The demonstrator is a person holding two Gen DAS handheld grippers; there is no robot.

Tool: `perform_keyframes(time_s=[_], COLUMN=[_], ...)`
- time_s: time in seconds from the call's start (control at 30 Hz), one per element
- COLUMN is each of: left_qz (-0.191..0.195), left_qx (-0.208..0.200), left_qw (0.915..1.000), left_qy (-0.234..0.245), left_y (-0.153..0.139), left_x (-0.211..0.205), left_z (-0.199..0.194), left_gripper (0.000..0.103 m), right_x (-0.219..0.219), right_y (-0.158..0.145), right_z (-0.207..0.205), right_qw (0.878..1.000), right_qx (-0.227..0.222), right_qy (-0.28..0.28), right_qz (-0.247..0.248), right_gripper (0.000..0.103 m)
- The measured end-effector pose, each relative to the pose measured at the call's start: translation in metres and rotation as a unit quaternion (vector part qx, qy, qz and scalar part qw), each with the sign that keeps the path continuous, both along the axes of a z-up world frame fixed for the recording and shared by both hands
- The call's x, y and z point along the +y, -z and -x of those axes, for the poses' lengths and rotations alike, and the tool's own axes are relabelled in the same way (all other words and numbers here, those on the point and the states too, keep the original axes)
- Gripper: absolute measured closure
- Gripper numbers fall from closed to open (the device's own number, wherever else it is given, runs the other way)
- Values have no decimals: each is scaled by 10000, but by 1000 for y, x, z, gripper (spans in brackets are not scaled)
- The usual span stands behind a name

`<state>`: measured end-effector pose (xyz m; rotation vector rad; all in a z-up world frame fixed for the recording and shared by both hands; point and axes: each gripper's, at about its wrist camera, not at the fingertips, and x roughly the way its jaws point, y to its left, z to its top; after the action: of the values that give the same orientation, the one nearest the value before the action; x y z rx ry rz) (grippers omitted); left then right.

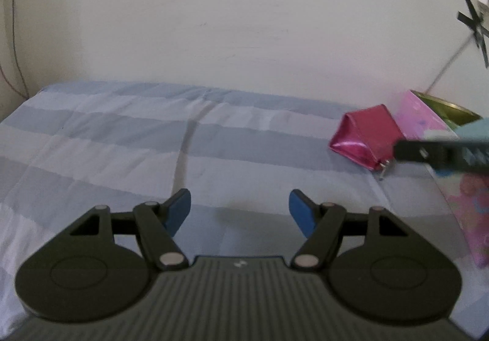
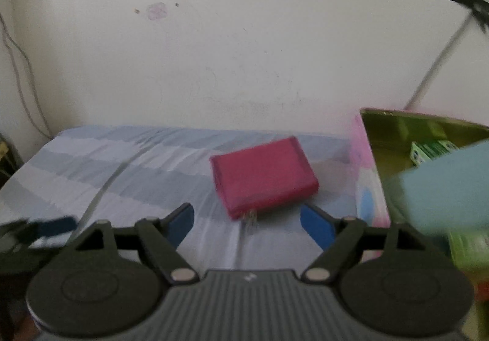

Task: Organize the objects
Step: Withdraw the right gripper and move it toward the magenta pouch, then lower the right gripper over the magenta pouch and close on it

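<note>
Fingers of the right gripper (image 2: pixel 247 223) stand wide with nothing between them; the left gripper (image 1: pixel 240 212) is half open and empty. Just ahead on the striped bedsheet (image 2: pixel 122 170) lies the pink pouch (image 2: pixel 264 176), beside the pink box (image 2: pixel 366 163), long axis slanting left-near to right-far, zipper pull toward the fingers. Its glossy, soft skin may slip or crumple if pinched off-centre.

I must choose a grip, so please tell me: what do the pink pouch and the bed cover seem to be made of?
The pink pouch looks like glossy metallic faux leather or foil-coated fabric: bright highlights along its creased edge, a small metal zip pull at the corner. The bed cover looks like matte woven cloth, probably cotton, with soft folds and blue-grey stripes.
</note>
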<state>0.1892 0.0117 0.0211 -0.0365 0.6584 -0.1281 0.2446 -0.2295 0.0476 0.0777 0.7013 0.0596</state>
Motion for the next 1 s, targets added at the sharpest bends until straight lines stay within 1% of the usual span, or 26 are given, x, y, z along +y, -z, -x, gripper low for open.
perform_keyframes(time_s=[0.03,0.07,0.1,0.2,0.33,0.4,0.47,0.5,0.53,0.6,0.67,0.73,0.83,0.87,1.0], left_qz=[16,31,40,38,40,50,94,124,178,313,512,679,833,855,869], left_qx=[14,29,35,26,19,9,-11,-20,-27,5,108,217,265,260,216], left_qw=[10000,10000,10000,10000,9999,9998,9998,9999,9998,9995,9986,9973,9958,9956,9954], left_qy=[-5,5,19,68,152,173,147,112,55,-47,-126,-175,-260,-291,-327], left_y=[0,1,0,0,-1,-1,-3,-3,-3,-3,-1,1,1,1,0], left_x=[1,1,1,0,-2,-2,1,2,5,12,19,26,31,31,30], left_z=[-1,-2,-2,-1,1,3,3,2,1,-2,-6,-9,-12,-12,-12], left_gripper=[30,30,30,30,29,29,29,28,28,28,28,28,28,28,28], right_x=[2,3,4,-1,-23,-21,-14,-11,-6,-1,7,11,14,15,7], right_y=[0,0,0,4,12,14,18,20,21,23,24,24,25,24,27], right_z=[-10,-20,-29,-60,-97,-107,-112,-112,-111,-107,-98,-89,-66,-65,-21], right_qw=[10000,9998,9996,9994,9959,9963,9963,9960,9954,9935,9924,9918,9890,9878,9831], right_qx=[15,20,31,209,670,753,828,863,904,1096,1132,1147,1270,1307,1354], right_qy=[5,39,84,180,469,325,243,144,8,-253,-447,-555,-634,-667,-630], right_qz=[93,191,271,222,-393,-269,4,158,312,167,179,39,-410,-528,-1056], right_gripper=[19,12,6,3,2,2,0,3,9,16,16,16,15,14,12])
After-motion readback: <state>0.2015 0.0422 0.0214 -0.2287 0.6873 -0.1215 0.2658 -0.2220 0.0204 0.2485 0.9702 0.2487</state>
